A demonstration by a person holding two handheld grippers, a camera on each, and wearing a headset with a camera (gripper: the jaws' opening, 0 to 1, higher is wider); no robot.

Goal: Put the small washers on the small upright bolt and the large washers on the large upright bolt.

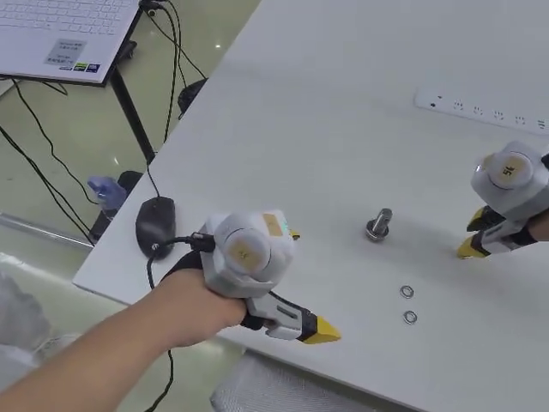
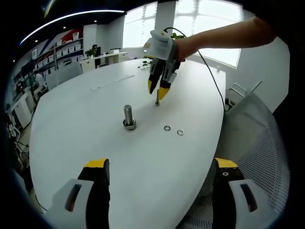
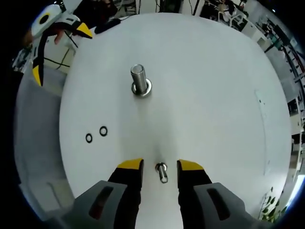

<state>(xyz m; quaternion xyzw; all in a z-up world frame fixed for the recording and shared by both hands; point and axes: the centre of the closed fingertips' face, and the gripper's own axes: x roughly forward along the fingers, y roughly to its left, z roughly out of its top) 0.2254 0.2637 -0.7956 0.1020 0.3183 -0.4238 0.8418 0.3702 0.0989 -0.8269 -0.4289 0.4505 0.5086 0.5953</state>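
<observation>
left claw (image 2: 161,163) wide open, empty | right claw (image 3: 161,165) part open, small bolt (image 3: 162,173) between jaws, lower centre frame

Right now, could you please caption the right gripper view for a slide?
Right gripper, jaws open, straddling the small upright bolt; two washers lie loose on the table, large upright bolt beyond.

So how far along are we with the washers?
Done: the large bolt has a ring at its base, probably large washers, maybe just its head. In hand: nothing; the right gripper stands open astride the small bolt, the left gripper open and empty. Left: two small washers lie loose on the table, neither on the small bolt.
</observation>
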